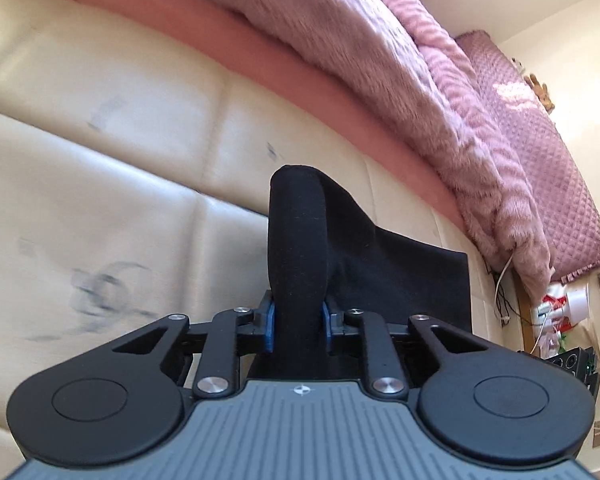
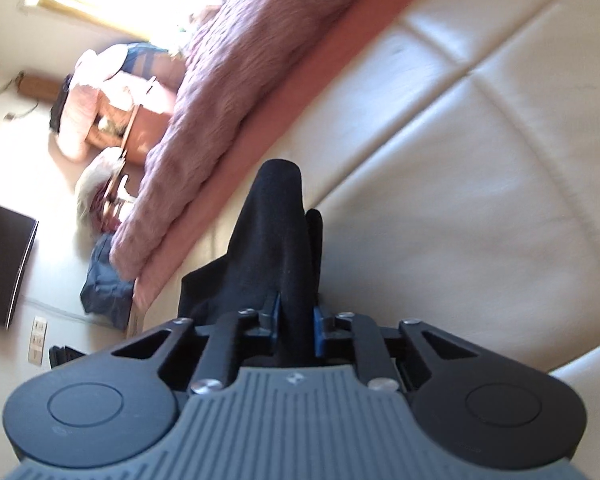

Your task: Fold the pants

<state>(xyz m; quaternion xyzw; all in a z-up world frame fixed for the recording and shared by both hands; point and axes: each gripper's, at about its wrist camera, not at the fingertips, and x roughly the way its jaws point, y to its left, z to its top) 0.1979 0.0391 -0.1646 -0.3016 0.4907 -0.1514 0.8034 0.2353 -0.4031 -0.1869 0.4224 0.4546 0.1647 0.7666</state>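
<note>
Both the left gripper (image 1: 299, 330) and right gripper (image 2: 296, 326) are pinching bunched black pants (image 1: 380, 256), the cloth hanging between them, cream cushion (image 1: 120, 168) beyond.

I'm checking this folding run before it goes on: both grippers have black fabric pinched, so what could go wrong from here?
1. The left gripper and right gripper each pinch only a narrow bunched ridge of the black pants; a pull could slip it free.
2. The pink furry blanket overhangs the cream padded surface close to the pants, so the fabric might snag it.
3. The right view is blurred, perhaps from fast motion, which risks an uneven fold.
</note>
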